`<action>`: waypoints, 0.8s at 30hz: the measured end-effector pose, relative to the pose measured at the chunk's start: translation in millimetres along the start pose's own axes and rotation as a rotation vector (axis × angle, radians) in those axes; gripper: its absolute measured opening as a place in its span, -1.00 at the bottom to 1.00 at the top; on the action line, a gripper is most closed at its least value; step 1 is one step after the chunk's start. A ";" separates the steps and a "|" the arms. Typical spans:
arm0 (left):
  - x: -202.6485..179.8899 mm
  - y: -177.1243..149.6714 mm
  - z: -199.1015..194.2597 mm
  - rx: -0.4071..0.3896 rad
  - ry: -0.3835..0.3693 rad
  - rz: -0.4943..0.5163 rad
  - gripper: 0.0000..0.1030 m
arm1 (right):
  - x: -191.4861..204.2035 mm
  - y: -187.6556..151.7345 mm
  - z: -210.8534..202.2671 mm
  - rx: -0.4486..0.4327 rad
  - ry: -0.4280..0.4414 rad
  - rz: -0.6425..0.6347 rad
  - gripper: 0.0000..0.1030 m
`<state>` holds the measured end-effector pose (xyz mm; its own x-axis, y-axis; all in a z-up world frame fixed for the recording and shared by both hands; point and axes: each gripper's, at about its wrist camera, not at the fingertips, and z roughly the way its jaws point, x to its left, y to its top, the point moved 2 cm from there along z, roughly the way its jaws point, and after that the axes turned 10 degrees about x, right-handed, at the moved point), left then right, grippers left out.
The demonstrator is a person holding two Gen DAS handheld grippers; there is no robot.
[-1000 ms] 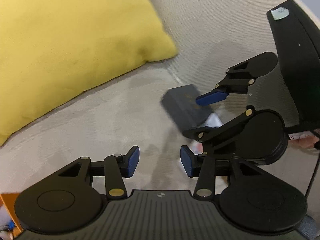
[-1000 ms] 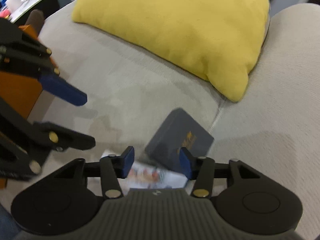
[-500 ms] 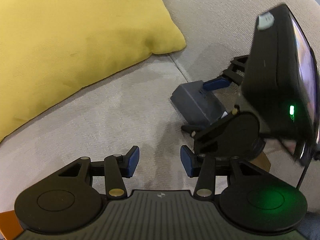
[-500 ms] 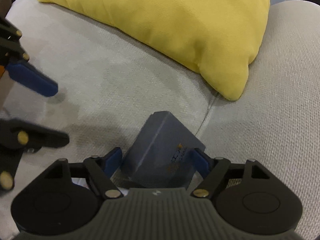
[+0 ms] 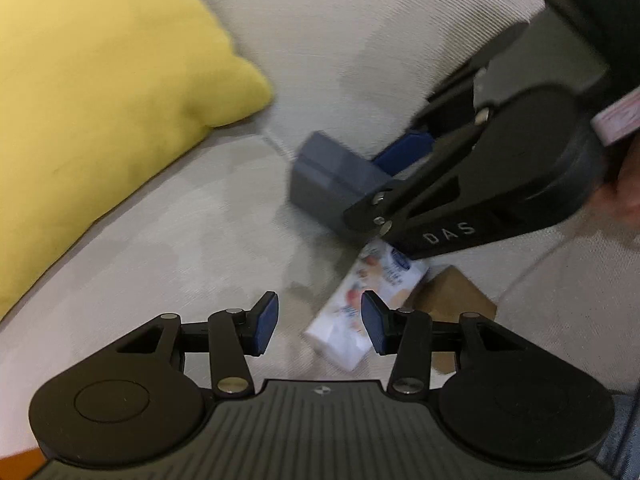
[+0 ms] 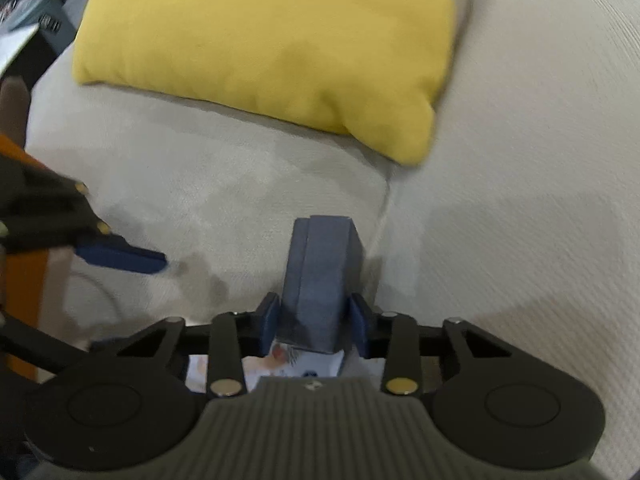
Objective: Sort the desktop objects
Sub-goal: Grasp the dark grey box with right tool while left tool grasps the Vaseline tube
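Note:
A dark blue-grey box stands tilted on end on the beige sofa seat. My right gripper has its jaws closing on the box's two sides, and the blue pads touch it. In the left wrist view the same box sits in the right gripper, above a white printed packet. My left gripper is open with nothing gripped, and the packet lies on the seat just beyond its right pad. The packet shows partly under the box.
A yellow cushion leans against the sofa back to the left. A brown cardboard box lies beside the packet. An orange object stands at the seat's left edge. A hand holds the right gripper.
The right gripper's jaws widened around the dark box, then came in on its sides, and the box now stands tilted up. The left gripper shifted so the white packet and brown box came into its view.

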<state>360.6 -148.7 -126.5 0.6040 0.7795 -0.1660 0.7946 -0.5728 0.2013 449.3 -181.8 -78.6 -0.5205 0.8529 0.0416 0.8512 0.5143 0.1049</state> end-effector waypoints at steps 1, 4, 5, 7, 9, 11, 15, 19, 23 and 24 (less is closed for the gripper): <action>-3.9 3.4 3.4 0.003 -0.002 0.009 0.03 | 0.9 -0.6 -2.3 -0.004 0.008 -0.004 -0.26; -14.1 14.3 16.2 0.019 -0.006 0.045 0.04 | 9.3 3.5 6.4 0.016 -0.038 -0.031 -0.25; -17.1 18.6 21.7 0.034 -0.007 0.062 0.04 | 10.4 5.0 9.3 0.023 -0.045 -0.033 -0.24; -16.5 23.5 30.3 0.059 -0.037 0.059 0.05 | 12.8 6.9 11.7 0.024 -0.067 -0.045 -0.25; -13.4 27.3 37.1 0.069 -0.048 0.057 0.05 | 9.5 8.4 13.0 0.026 -0.060 -0.036 -0.27; -10.1 28.6 43.4 0.079 -0.064 0.048 0.08 | 8.1 10.6 13.3 0.024 -0.046 -0.026 -0.25; -7.6 23.2 51.5 0.108 -0.118 0.036 0.19 | 11.9 10.2 16.2 0.019 -0.067 -0.047 -0.23; -13.5 18.1 49.1 0.104 -0.112 0.069 0.25 | 11.4 6.5 8.7 0.013 -0.069 -0.051 -0.25; -18.1 6.9 46.6 0.117 -0.076 0.076 0.11 | 12.6 2.5 8.6 0.011 -0.083 -0.063 -0.25; -20.5 1.9 45.3 0.116 -0.059 0.091 0.07 | 12.4 1.8 9.5 0.012 -0.081 -0.062 -0.26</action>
<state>352.5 -177.2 -166.5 0.6737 0.7087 -0.2092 0.7361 -0.6685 0.1058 444.9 -169.4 -87.3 -0.5654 0.8236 -0.0453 0.8184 0.5670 0.0928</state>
